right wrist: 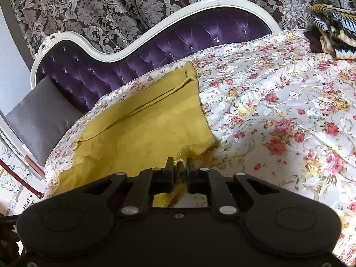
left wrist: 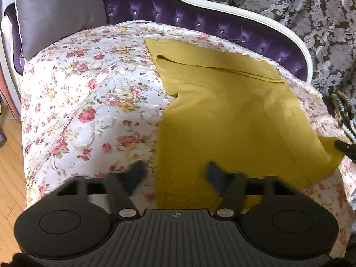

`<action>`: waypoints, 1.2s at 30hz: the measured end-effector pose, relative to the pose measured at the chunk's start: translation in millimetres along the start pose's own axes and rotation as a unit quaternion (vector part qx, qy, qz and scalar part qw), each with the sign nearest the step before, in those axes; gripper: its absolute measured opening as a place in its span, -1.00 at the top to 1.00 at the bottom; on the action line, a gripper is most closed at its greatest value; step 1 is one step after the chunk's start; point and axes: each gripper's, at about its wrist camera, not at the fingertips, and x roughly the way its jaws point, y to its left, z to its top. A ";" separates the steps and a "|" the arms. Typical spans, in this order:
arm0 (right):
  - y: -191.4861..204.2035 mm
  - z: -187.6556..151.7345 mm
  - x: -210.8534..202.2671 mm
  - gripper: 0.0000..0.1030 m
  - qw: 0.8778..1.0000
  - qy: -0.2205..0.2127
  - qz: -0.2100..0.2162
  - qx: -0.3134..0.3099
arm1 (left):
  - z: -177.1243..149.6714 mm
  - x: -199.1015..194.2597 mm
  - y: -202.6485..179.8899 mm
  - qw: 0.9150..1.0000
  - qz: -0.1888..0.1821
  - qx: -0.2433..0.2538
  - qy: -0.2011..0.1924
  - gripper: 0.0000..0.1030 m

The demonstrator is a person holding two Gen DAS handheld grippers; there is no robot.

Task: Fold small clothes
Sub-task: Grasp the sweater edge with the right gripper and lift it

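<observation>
A mustard-yellow garment (left wrist: 222, 111) lies spread flat on the floral bed cover (left wrist: 89, 111), with a folded strip along its far edge. My left gripper (left wrist: 176, 174) hovers over the garment's near left edge. Its blurred fingers stand apart, one over the cover and one over the cloth, and do not pinch it. In the right wrist view the same garment (right wrist: 144, 133) stretches away to the left. My right gripper (right wrist: 180, 165) is shut on its near right corner, and cloth bunches between the fingers. The right gripper's tip (left wrist: 344, 149) also shows at that corner in the left wrist view.
A purple tufted backrest (left wrist: 200, 15) with a white frame runs behind the cover. A grey cushion (left wrist: 57, 11) leans at the left end. Striped folded clothes (right wrist: 333, 29) lie at the far right. A patterned curtain (right wrist: 111, 4) hangs behind. Wooden floor (left wrist: 11, 166) lies to the left.
</observation>
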 end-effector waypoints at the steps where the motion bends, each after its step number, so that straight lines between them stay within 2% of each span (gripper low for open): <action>1: 0.1 0.2 0.4 0.65 1.000 0.000 0.001 0.000 | 0.4 -0.9 0.7 1.000 -0.009 -0.003 0.001 0.19; 4: 1.0 0.2 1.8 0.65 1.000 0.000 0.003 0.002 | 1.7 -1.0 -3.2 1.000 -0.023 -0.001 0.006 0.30; 5: 1.6 0.3 1.7 0.65 1.000 0.000 0.004 0.002 | 1.6 -1.3 -3.7 1.000 -0.024 0.000 0.007 0.52; 6: 2.3 0.6 1.5 0.65 1.000 -0.002 0.006 0.003 | 2.2 -1.2 -2.6 0.999 -0.032 -0.004 0.008 0.84; 7: 3.1 1.0 1.1 0.65 1.000 -0.002 0.008 0.003 | 1.0 -1.5 -1.5 0.999 -0.042 -0.013 0.009 0.87; 9: 5.0 2.3 0.2 0.65 1.000 -0.004 0.014 0.002 | 0.6 -1.1 1.2 0.997 -0.069 -0.033 0.008 0.89; 13: 6.8 11.7 -1.4 0.66 0.999 -0.018 0.037 0.016 | 9.4 -6.1 2.7 0.995 -0.088 -0.046 -0.012 0.89; 20: 3.3 51.9 16.7 0.66 0.994 -0.052 0.078 0.058 | 56.3 -2.9 19.8 0.984 -0.131 -0.105 -0.065 0.89; 28: 7.1 113.7 64.6 0.66 0.991 -0.076 0.096 0.059 | 120.3 23.5 37.8 0.977 -0.137 -0.123 -0.110 0.89; 36: 9.7 167.7 141.2 0.66 0.993 -0.066 0.081 0.056 | 176.7 77.5 49.5 0.976 -0.123 -0.146 -0.106 0.89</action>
